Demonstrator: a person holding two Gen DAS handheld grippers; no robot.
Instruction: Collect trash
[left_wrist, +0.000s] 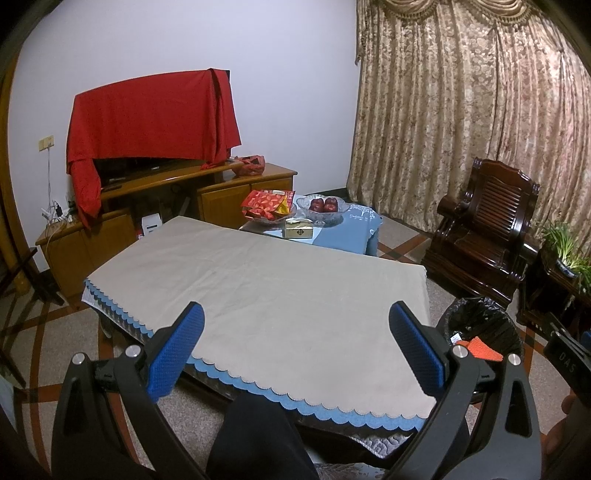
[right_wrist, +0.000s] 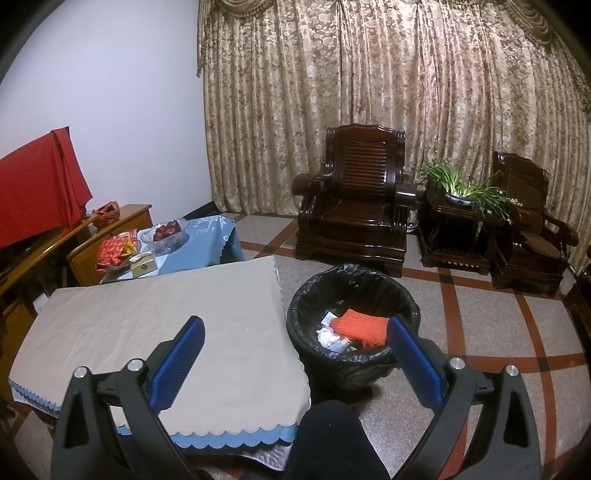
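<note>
The low table (left_wrist: 258, 295) is filling most of both views, its beige cloth (right_wrist: 166, 325) lying bare, with no loose scrap showing anywhere on it. Just beside its right corner the black-lined trash bin (right_wrist: 354, 332) is standing on the tiled floor and already holding the collected trash: an orange mesh piece (right_wrist: 360, 325), crumpled white paper (right_wrist: 327, 338) and a few small scraps (too small to name). Both grippers are hanging above the near edge of the table with nothing in them: the left gripper (left_wrist: 295, 343) is showing its jaws spread wide over the cloth, and the right gripper (right_wrist: 295, 354) is likewise spread, one finger over the cloth and the other in front of the bin's rim. By this showing the collecting is looking nearly or wholly done. What is sitting on the farther blue-covered table, red snack packets (left_wrist: 267, 205), a bowl of apples (left_wrist: 323, 208) and a small box (left_wrist: 298, 229), is looking like kept goods rather than rubbish, though that is only a judgement.
</note>
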